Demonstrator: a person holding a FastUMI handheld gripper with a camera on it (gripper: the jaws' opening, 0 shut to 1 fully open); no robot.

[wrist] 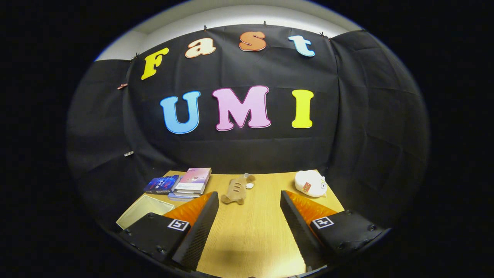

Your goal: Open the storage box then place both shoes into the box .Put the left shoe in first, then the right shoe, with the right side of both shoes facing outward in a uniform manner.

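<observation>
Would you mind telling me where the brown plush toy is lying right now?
In the gripper view, the brown plush toy lies on the wooden table, beyond the open gripper, between the stack of books and the white plush toy.

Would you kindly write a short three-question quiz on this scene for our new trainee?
1. True or false: the gripper is shut on the tan plush toy.
2. What lies left of that toy? A) a stack of books B) a mug C) a shoe
3. Fill in: the white plush toy lies on the wooden ____.

Key: 1 false, it is open with bare table between the fingers; 2 A; 3 table.
</observation>
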